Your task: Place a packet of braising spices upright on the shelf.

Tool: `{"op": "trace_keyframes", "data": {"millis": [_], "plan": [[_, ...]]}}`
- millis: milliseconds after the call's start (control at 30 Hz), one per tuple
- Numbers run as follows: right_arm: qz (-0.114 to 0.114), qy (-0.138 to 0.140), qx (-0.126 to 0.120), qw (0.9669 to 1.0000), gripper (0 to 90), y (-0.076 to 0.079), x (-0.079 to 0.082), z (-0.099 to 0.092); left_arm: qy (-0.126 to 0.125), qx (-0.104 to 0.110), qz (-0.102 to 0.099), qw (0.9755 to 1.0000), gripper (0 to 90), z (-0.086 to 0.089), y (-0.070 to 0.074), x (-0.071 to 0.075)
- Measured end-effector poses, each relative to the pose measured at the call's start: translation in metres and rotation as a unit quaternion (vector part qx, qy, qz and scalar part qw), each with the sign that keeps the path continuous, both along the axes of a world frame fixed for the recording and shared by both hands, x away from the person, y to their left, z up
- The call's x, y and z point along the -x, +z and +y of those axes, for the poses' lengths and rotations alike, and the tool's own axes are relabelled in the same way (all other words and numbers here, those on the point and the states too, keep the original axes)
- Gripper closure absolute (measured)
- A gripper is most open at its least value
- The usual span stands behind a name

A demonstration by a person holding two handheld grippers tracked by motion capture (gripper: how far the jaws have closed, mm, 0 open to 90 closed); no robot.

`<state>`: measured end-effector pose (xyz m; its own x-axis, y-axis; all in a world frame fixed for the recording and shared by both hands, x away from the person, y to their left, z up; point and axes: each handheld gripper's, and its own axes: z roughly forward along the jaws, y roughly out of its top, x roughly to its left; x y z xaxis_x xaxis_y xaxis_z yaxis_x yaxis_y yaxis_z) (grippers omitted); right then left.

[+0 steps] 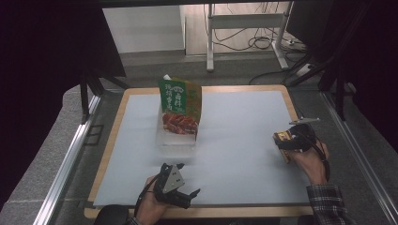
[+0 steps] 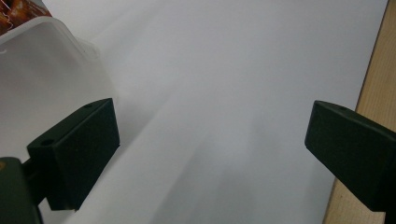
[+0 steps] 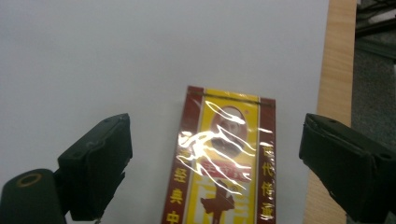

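Yellow-and-red packaging marks the small wrapped packet (image 3: 224, 163) lying flat on the white mat (image 1: 234, 140), near the mat's right edge and close to its front corner. The right gripper (image 1: 287, 143) hangs over the packet with its jaws spread to either side of it, pads clear of the wrapper, gripping nothing. At the mat's front edge, left of centre, the left gripper (image 1: 180, 190) rests released in the person's hand, its jaws wide apart over bare mat. Toward the middle of the mat, a green pouch (image 1: 179, 105) stands upright in a clear plastic tub (image 1: 176, 137), well apart from the packet and just beyond the left gripper.
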<state>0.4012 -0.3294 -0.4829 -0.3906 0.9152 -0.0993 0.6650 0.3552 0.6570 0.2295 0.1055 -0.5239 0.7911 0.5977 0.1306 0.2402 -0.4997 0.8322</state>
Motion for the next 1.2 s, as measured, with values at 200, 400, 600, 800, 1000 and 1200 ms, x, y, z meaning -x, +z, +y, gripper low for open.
{"op": "trace_keyframes", "data": {"millis": [200,400,600,800,1000,1200], "plan": [[0.012,-0.011,0.008,0.9998,13.7,-0.009,-0.003,-0.005,0.000,-0.003,0.000,1.0000,2.7,-0.001,0.000,0.000],[0.019,-0.010,0.016,0.9996,15.5,-0.014,-0.006,-0.006,-0.002,-0.005,0.000,1.0000,2.7,-0.001,-0.001,0.000],[0.027,-0.010,0.024,0.9993,16.8,-0.018,-0.008,-0.005,-0.003,-0.006,-0.001,1.0000,2.7,-0.001,-0.001,0.000],[0.037,-0.010,0.023,0.9990,18.7,-0.022,-0.009,-0.007,-0.003,-0.008,-0.001,1.0000,2.7,-0.002,-0.001,0.001],[0.052,-0.007,0.013,0.9985,29.6,-0.021,-0.009,-0.005,-0.003,-0.008,-0.002,1.0000,2.7,-0.002,-0.001,0.001],[0.059,-0.005,0.013,0.9982,31.0,-0.018,-0.008,-0.005,-0.004,-0.008,-0.002,1.0000,2.7,-0.002,-0.001,0.001]]}}
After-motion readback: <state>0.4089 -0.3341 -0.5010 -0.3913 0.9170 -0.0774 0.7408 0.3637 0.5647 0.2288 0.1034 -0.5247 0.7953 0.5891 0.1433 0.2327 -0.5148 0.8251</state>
